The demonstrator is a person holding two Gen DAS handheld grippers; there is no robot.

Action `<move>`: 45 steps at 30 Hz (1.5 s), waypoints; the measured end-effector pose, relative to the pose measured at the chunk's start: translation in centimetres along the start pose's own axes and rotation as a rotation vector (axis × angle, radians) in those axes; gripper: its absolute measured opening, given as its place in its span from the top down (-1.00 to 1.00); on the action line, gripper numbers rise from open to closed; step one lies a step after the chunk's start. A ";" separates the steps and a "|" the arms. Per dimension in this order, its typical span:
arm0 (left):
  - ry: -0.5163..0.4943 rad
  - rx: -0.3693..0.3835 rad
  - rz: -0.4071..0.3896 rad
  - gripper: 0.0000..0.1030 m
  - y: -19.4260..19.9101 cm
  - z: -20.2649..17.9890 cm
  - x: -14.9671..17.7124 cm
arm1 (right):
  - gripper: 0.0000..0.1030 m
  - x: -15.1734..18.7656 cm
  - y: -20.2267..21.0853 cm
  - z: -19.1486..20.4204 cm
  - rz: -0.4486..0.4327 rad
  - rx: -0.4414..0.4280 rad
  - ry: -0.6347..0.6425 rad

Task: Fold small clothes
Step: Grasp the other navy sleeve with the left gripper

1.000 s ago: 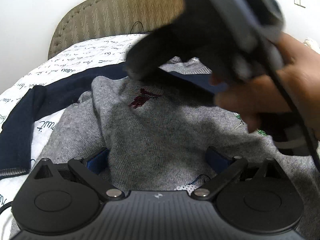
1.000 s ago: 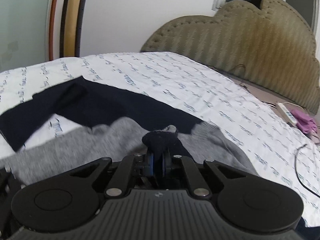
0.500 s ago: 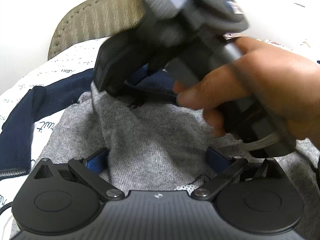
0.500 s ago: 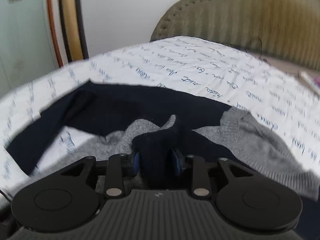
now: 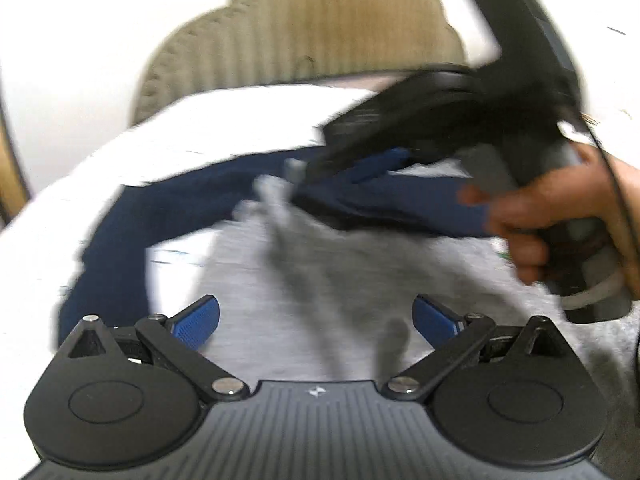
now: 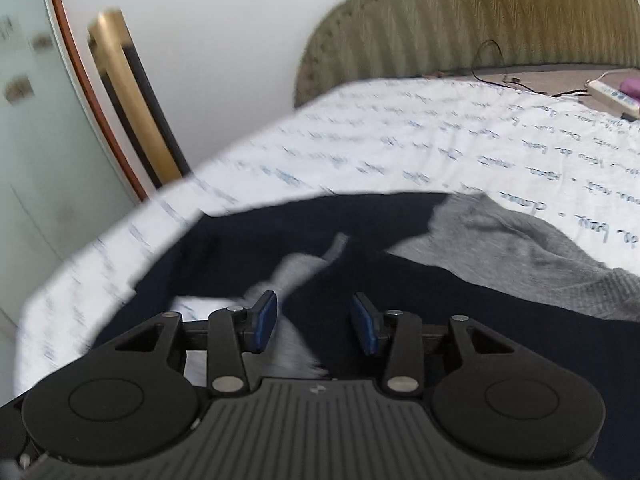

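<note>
Across the middle of the left wrist frame lies the sweater, a small grey knit with navy sleeves, spread on the bed in front of the padded headboard. The left hand-held gripper sits low in the frame with its blue pads wide apart and nothing between them; grey knit lies just ahead of and under the gap. From the right of that frame the right hand-held gripper, carried in the person's hand, reaches in over the sweater's upper edge, where navy cloth is bunched into a fold at its tip.

In the right wrist view the right hand-held gripper has its jaws parted, with dark cloth and a blurred tongue of grey knit below the gap, so it looks to grip nothing; whether the cloth touches a pad cannot be told through the blur.

The navy sleeve runs as a long band from the centre of the frame down to the lower left, its long axis slanting toward the left gripper's side. Judged from this, the left hand-held gripper is the nearer one to that sleeve, while the right is nearer the neckline fold. The grey body stretches away to the right of the right wrist frame.
</note>
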State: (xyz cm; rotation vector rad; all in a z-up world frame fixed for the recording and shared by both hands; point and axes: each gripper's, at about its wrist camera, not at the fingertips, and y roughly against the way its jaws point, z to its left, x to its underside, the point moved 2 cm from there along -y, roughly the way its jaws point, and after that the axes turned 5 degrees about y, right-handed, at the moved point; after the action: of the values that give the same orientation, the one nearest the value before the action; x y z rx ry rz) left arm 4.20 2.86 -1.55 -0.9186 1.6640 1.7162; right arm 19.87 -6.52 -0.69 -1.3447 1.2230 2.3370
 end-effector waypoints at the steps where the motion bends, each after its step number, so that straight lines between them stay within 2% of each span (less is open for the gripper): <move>1: 0.011 -0.025 -0.005 -1.00 0.6 1.1 -0.1 | -0.01 0.0 0.1 0.3 -0.007 -0.015 -0.009; 4: 0.089 -0.129 -0.002 -1.00 2.1 4.9 -0.2 | -0.17 0.4 -0.1 1.5 -0.003 -0.058 -0.028; 6: 0.155 -0.193 -0.005 -1.00 2.8 7.5 -0.3 | -0.19 0.9 -0.8 2.1 0.019 -0.081 -0.061; 9: 0.262 -0.298 -0.004 -1.00 3.0 11.7 -0.6 | -0.19 1.7 -2.1 3.3 0.071 -0.203 -0.133; 11: 0.344 -0.326 0.028 -1.00 2.7 14.0 -0.6 | -0.19 2.2 -3.1 4.5 0.105 -0.276 -0.163; 13: 0.438 -0.291 0.062 -1.00 2.3 15.9 -0.4 | -0.19 2.7 -4.2 6.3 0.141 -0.323 -0.162; 15: 0.526 -0.247 0.096 -1.00 2.0 17.4 -0.2 | -0.19 3.2 -5.4 7.9 0.177 -0.335 -0.140; 20: 0.730 -0.097 0.113 -1.00 0.9 20.2 1.0 | -0.18 4.2 -6.6 10.5 0.207 -0.386 -0.125; 23: 0.801 -0.021 0.110 -0.99 0.0 20.6 1.1 | 0.32 4.6 -6.9 11.3 0.218 -0.394 -0.125; 24: 0.815 0.004 0.107 -0.98 -0.5 20.8 0.9 | 0.65 4.7 -6.9 11.3 0.228 -0.395 -0.131; 25: 0.829 0.033 0.106 -0.98 -0.8 20.9 0.7 | 0.74 4.8 -7.1 11.0 0.235 -0.397 -0.145; 26: 0.843 0.061 0.107 -0.93 -1.1 20.9 0.5 | 0.75 4.8 -7.3 10.5 0.234 -0.406 -0.166; 28: 0.868 0.129 0.121 -0.70 -1.8 20.8 0.3 | 0.78 4.8 -7.0 9.9 0.225 -0.410 -0.186; 30: 0.894 0.190 0.151 -0.39 -2.5 20.4 0.1 | 0.78 4.5 -6.1 9.6 0.210 -0.398 -0.160; 31: 0.907 0.220 0.163 -0.34 -2.9 20.1 0.0 | 0.78 4.3 -5.6 9.4 0.201 -0.394 -0.146; 32: 0.915 0.246 0.173 -0.20 -3.4 19.8 -0.1 | 0.78 4.0 -5.0 9.2 0.190 -0.388 -0.133; 35: 0.905 0.285 0.197 0.35 -4.1 18.5 -0.6 | 0.78 3.2 -3.2 8.0 0.155 -0.354 -0.102; 36: 0.885 0.283 0.202 0.64 -4.4 17.8 -0.9 | 0.78 2.9 -2.5 7.5 0.142 -0.341 -0.099; 37: 0.862 0.276 0.202 0.75 -4.6 17.3 -1.1 | 0.78 2.7 -2.1 6.9 0.132 -0.328 -0.101; 39: 0.812 0.269 0.191 0.90 -4.6 16.0 -1.8 | 0.78 2.4 -1.3 5.8 0.115 -0.310 -0.108; 42: 0.746 0.273 0.165 0.93 -4.4 14.1 -3.1 | 0.78 1.9 -0.1 4.1 0.083 -0.287 -0.124; 45: 0.697 0.312 0.145 0.93 -4.0 11.9 -4.8 | 0.78 1.4 1.6 2.4 0.040 -0.267 -0.141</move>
State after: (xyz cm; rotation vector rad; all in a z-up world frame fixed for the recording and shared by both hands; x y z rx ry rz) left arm 9.27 15.22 -0.23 -1.3577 2.4077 1.2195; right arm 16.70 -6.16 -0.31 -1.2113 0.9324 2.6473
